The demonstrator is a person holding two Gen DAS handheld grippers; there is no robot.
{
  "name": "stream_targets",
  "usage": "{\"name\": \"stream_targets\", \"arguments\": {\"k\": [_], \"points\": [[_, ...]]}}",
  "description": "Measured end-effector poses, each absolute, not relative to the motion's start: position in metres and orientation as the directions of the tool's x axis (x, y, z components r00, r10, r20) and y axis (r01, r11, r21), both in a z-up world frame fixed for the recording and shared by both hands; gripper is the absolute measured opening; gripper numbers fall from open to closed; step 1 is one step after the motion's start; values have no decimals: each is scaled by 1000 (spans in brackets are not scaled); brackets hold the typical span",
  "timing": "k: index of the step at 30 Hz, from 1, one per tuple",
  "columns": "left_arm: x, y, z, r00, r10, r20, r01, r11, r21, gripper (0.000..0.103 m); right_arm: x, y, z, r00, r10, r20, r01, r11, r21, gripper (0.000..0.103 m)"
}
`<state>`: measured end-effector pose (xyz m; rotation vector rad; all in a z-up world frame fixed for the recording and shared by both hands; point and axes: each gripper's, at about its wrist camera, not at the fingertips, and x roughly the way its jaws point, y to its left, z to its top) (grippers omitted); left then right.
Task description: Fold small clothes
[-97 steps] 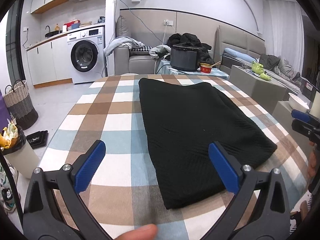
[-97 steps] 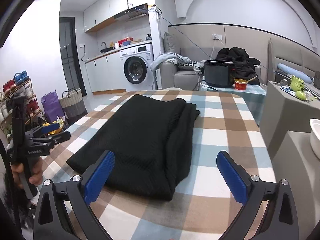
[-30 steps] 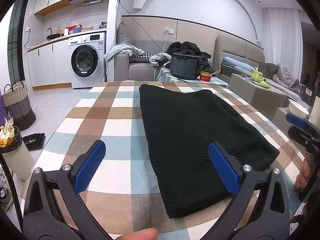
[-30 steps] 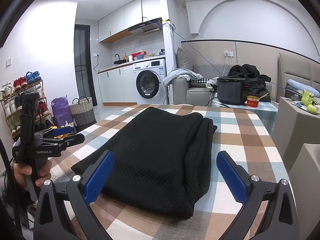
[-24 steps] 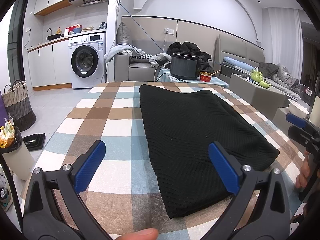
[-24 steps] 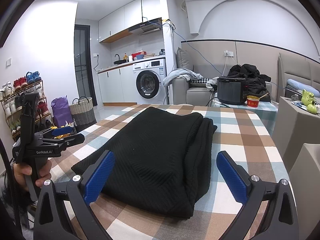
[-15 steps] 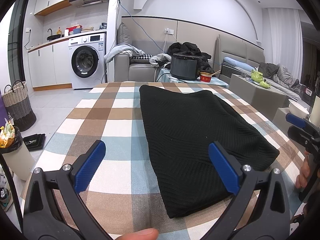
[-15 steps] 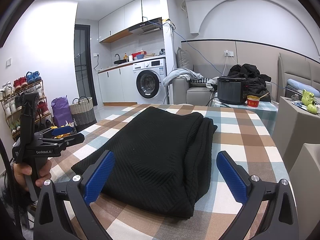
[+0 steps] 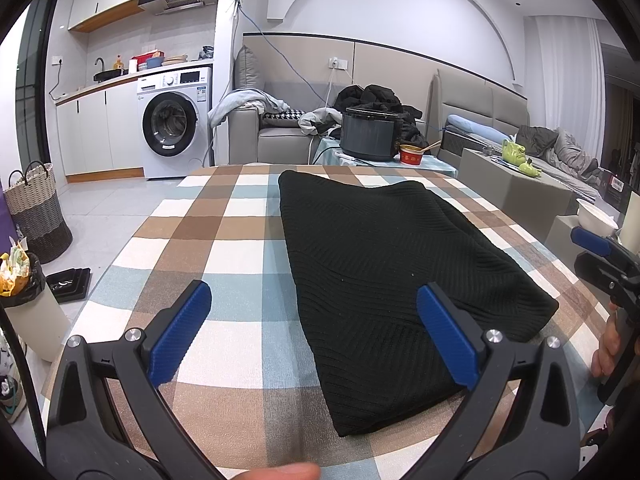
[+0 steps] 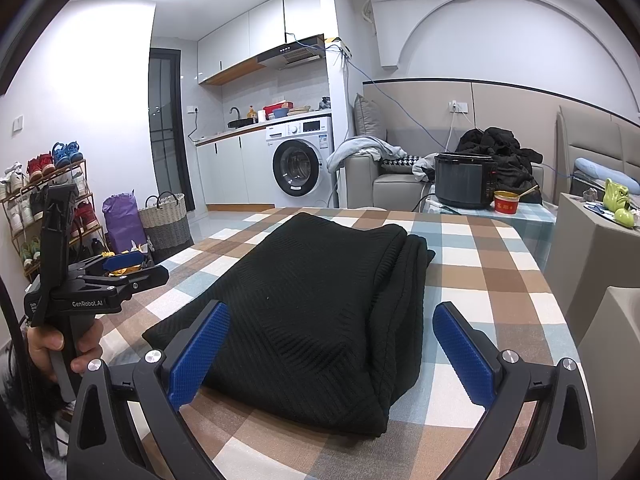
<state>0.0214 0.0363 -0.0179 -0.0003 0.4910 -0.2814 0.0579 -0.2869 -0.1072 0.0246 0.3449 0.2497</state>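
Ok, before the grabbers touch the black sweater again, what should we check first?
1. Left gripper open: ok, jaws wide apart.
2. Right gripper open: ok, jaws wide apart.
3. Neither gripper holds the black sweater: ok, both hover clear of it.
4. Sweater lies fully on the checked tablecloth: ok, no edge hangs off.
5. Fold is neat: cannot tell fully; stacked layers show along its right edge, the underside is hidden.
6. Nothing else is lying on the cloth around the sweater: ok.
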Motion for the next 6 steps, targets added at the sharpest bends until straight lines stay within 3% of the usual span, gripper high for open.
{"name": "stream_targets", "arguments": {"k": [6], "points": [[21,37,-16,845,-267,-464,267,961,-68,102,58,-287,-107,911,246,-332,-237,969,67,103]]}}
